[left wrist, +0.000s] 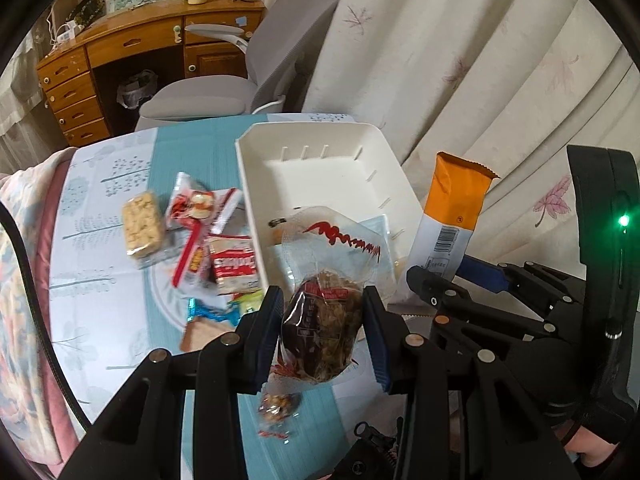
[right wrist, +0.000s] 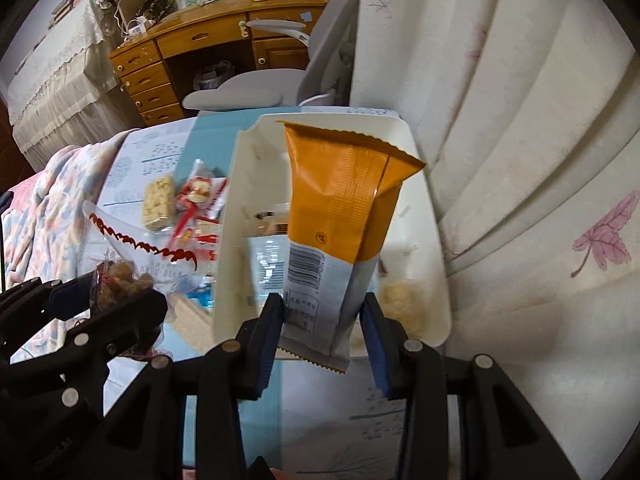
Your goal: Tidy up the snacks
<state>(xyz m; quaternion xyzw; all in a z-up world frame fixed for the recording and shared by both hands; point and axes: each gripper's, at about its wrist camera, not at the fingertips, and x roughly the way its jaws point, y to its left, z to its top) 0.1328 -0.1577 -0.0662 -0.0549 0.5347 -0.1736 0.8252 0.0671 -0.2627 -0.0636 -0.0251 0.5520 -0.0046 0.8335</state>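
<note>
Your left claw [left wrist: 324, 320] pinches a clear bag [left wrist: 326, 280] of dark snack, held low centre of the left view, just before the white bin [left wrist: 320, 136]. Your right claw [right wrist: 322, 320] pinches an orange-and-white packet [right wrist: 340, 216] upright at frame centre, over the bin's near end. Bin sits on the worktop [left wrist: 104, 240], centre right, with a few packets inside. Loose snacks [left wrist: 200, 236] lie left of the bin: a rice bar [left wrist: 142, 222] and red wrappers.
</note>
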